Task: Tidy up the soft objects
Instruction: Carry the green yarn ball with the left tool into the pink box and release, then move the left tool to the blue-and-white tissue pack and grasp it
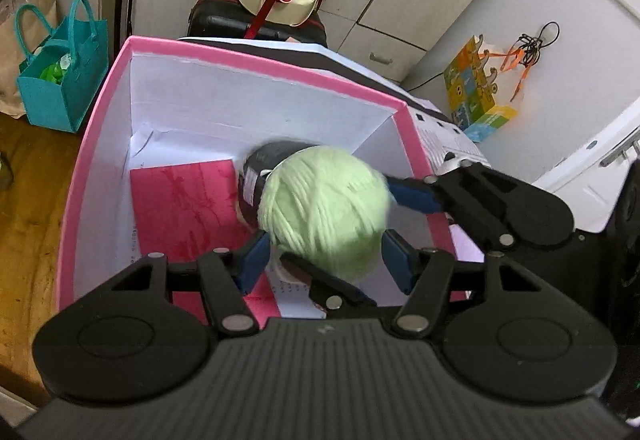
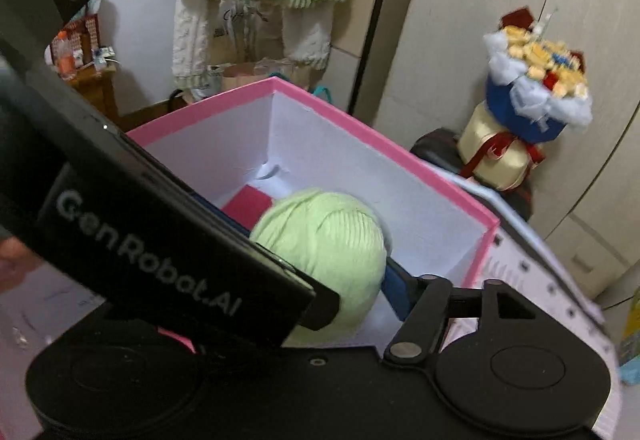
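While both jaws press the green yarn ball (image 1: 324,203) at frame centre over the pink box (image 1: 100,143), it looks light, squashy; grip its middle.

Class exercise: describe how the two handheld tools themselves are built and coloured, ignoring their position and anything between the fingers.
Both tools are matte black plastic. The left tool has a ribbed body, round pivot discs, silver rivets on its linkage bars and blue finger pads. The right tool looks the same. The body crossing its view bears grey "GenRobot.AI" lettering. No cables or sleeves show.
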Action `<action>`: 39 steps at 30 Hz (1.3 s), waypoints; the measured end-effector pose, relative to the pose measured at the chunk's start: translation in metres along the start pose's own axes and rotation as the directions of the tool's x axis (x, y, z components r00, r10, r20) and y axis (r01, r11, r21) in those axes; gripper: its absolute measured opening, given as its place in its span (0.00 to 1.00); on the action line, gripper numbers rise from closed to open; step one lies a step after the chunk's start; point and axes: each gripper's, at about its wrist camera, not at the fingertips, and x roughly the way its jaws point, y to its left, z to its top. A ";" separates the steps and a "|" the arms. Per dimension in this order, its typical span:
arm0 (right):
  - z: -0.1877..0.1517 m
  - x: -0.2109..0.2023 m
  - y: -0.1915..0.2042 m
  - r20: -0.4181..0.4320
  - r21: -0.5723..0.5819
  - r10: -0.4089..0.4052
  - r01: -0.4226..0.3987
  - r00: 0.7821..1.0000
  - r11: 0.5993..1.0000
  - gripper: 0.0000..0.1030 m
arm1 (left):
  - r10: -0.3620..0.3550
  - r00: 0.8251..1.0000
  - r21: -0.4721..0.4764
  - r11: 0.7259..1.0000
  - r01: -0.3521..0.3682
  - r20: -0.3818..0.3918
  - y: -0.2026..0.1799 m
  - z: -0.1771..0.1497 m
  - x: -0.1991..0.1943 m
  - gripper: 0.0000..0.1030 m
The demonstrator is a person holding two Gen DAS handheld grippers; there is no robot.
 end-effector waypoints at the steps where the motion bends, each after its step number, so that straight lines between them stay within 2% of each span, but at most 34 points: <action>1: -0.001 -0.004 -0.001 0.006 0.002 -0.009 0.009 1.000 1.000 0.73 | -0.005 1.000 0.004 1.000 0.005 0.004 -0.001 0.000 0.000 0.59; 4: -0.007 -0.014 -0.007 0.024 0.040 0.044 -0.045 0.999 0.998 0.72 | -0.008 1.000 0.021 1.000 0.008 0.004 -0.006 -0.002 0.001 0.58; 6: -0.012 -0.021 -0.008 0.046 0.052 0.073 -0.075 0.996 0.996 0.60 | 0.002 1.000 0.036 0.999 -0.002 -0.001 -0.009 -0.006 0.002 0.55; 8: -0.018 -0.028 -0.006 0.061 0.051 0.091 -0.094 0.994 0.994 0.57 | 0.011 1.000 0.054 0.999 -0.011 0.002 -0.011 -0.008 0.003 0.49; 9: -0.021 -0.031 -0.005 0.064 0.044 0.097 -0.100 0.993 0.994 0.50 | 0.023 1.000 0.061 0.998 -0.023 0.001 -0.012 -0.010 0.004 0.49; 11: -0.026 -0.037 -0.002 0.070 0.038 0.103 -0.106 0.992 0.994 0.48 | 0.052 0.999 0.063 0.997 -0.051 -0.010 -0.014 -0.013 0.007 0.47; 15: -0.039 -0.058 -0.004 0.103 0.085 0.141 -0.150 0.985 0.985 0.48 | 0.088 0.996 0.071 0.993 -0.089 0.019 -0.021 -0.017 0.001 0.47; 18: -0.052 -0.079 -0.006 0.141 0.117 0.166 -0.183 0.976 0.976 0.49 | 0.091 0.993 0.104 0.990 -0.099 0.078 -0.031 -0.021 -0.019 0.48; 22: -0.067 -0.105 -0.013 0.187 0.161 0.186 -0.216 0.965 0.963 0.49 | 0.097 0.989 0.162 0.980 -0.115 0.114 -0.047 -0.031 -0.048 0.51; 27: -0.082 -0.142 -0.014 0.214 0.180 0.161 -0.201 0.963 0.963 0.54 | 0.127 0.983 0.248 0.956 -0.158 0.136 -0.070 -0.053 -0.081 0.53; 33: -0.103 -0.185 -0.019 0.218 0.222 0.136 -0.185 0.966 0.957 0.59 | 0.093 0.984 0.334 0.932 -0.140 0.155 -0.101 -0.088 -0.123 0.62; 39: -0.131 -0.229 -0.018 0.238 0.225 0.087 -0.142 0.967 0.964 0.67 | 0.018 0.994 0.400 0.914 -0.061 0.112 -0.133 -0.122 -0.150 0.73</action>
